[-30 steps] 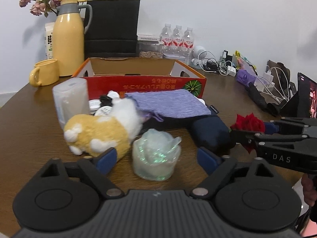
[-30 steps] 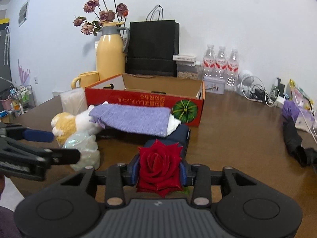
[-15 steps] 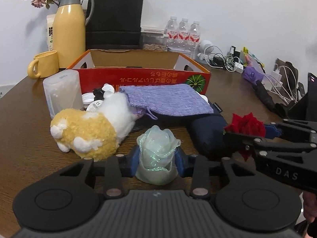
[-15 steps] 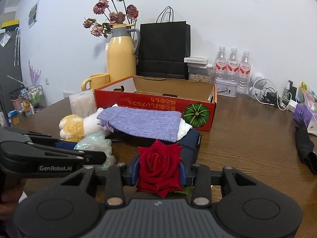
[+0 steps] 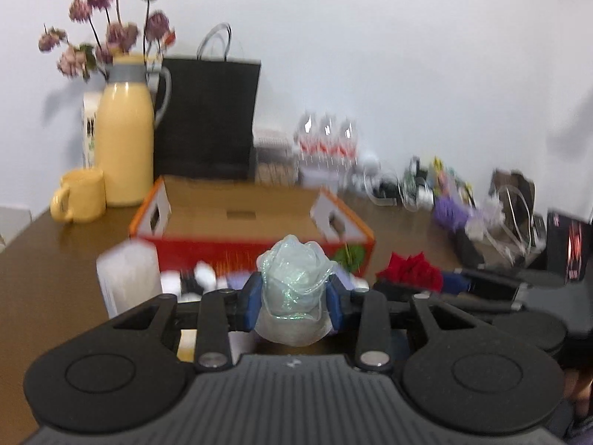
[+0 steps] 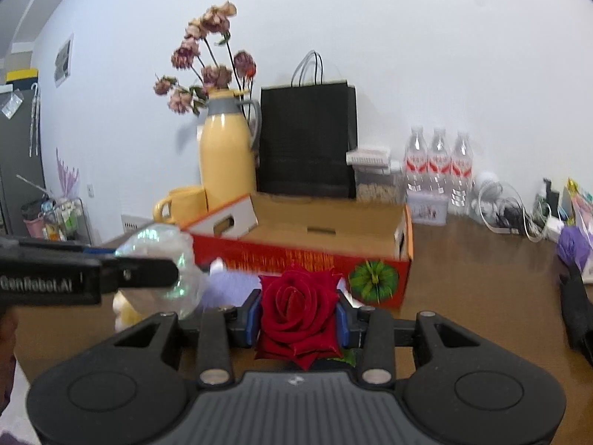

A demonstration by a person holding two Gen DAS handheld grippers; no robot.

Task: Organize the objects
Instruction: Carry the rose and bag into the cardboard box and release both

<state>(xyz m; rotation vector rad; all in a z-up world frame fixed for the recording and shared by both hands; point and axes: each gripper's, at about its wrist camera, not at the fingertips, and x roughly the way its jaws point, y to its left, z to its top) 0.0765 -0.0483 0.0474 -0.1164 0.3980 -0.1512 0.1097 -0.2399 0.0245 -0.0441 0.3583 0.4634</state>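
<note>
The cardboard box (image 6: 318,237) sits open on the table (image 6: 481,282), its long side facing the two grippers. Behind its left corner stand the jug (image 6: 226,159) and, left of that, the mug (image 6: 181,204); the paper bag (image 6: 307,141) stands behind the box against the wall, with the water bottles (image 6: 439,163) to its right. The left gripper (image 5: 294,298) holds the clear rose (image 5: 294,289) before the box; the right gripper (image 6: 298,319), beside it to the right, holds the rose (image 6: 298,311). A pouch (image 6: 229,285) lies before the box, between the two.

The left view is motion-blurred: bottle (image 5: 326,141) labels and the cable clutter (image 5: 426,185) are unreadable (the plush (image 6: 124,309) hides behind the left gripper (image 6: 148,272)).
</note>
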